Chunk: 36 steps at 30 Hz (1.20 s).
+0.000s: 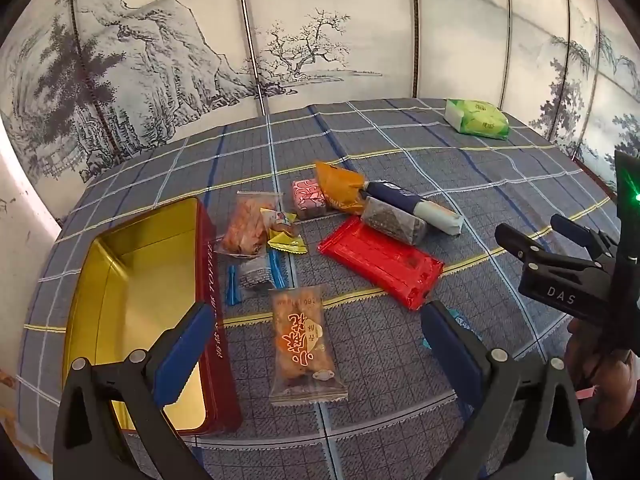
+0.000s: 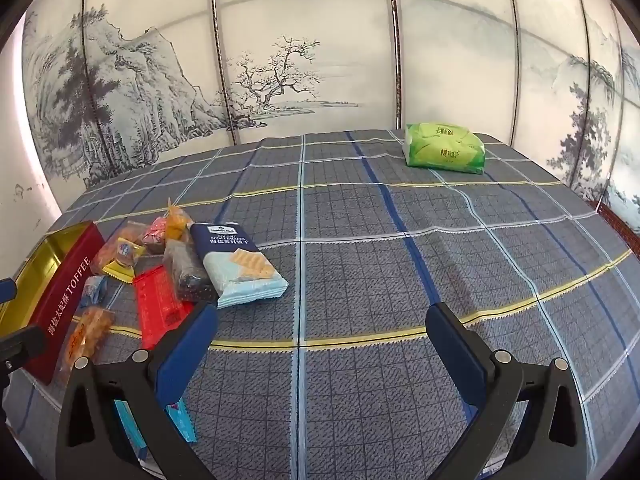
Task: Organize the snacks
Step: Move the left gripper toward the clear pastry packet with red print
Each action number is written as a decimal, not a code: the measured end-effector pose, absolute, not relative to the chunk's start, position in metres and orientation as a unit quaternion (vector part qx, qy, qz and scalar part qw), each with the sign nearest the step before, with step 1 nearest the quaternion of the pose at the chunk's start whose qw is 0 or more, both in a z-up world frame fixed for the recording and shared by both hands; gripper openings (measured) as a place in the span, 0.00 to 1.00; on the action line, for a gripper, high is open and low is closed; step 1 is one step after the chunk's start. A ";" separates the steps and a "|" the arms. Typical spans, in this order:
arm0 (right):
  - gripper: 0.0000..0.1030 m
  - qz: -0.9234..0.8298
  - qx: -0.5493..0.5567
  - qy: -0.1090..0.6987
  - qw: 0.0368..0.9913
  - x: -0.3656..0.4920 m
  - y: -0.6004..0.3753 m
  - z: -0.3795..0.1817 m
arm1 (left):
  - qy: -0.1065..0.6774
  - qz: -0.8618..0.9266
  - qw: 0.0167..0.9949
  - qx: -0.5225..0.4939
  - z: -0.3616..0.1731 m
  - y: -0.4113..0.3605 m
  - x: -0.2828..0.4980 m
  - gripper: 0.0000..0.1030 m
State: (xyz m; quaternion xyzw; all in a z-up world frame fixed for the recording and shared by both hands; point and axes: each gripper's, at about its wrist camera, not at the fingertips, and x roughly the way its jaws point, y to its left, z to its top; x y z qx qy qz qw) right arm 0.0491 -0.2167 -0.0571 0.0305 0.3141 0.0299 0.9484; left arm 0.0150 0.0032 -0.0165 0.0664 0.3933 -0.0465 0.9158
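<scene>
Both tools hang released and empty: the left tool point(image 1: 316, 344) above a clear rice-cracker packet point(image 1: 306, 346), the right tool point(image 2: 320, 340) over bare plaid counter point(image 2: 400, 264). The snacks point(image 1: 360, 220) lie scattered right of the open, empty toffee tin point(image 1: 152, 292).

- Light blue packet point(image 1: 460, 322): mostly hidden behind the left gripper's right finger point(image 1: 452, 344); print unreadable.
- Red toffee tin point(image 2: 64, 300): cut off at right wrist view's left edge.
- Small dark packet point(image 1: 256, 274): contents too blurred to tell.
- Blue-and-white cracker pack point(image 1: 416, 208): partly covered by dark packet point(image 1: 394, 220).
</scene>
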 end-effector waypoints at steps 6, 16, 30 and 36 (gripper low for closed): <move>1.00 0.029 0.019 0.308 0.951 0.047 -0.212 -0.056 | 0.398 -0.050 0.914 0.065 -0.017 0.001 0.016 0.99; 1.00 0.032 0.037 0.307 0.951 0.047 -0.218 -0.056 | 0.480 -0.126 0.868 0.006 -0.021 0.012 0.033 0.99; 1.00 0.044 0.068 0.305 0.949 0.047 -0.228 -0.057 | 0.523 -0.146 0.839 0.020 -0.036 0.010 0.054 0.76; 1.00 0.048 0.079 0.306 0.947 0.047 -0.230 -0.059 | 0.529 -0.137 0.837 0.028 -0.043 0.013 0.065 0.75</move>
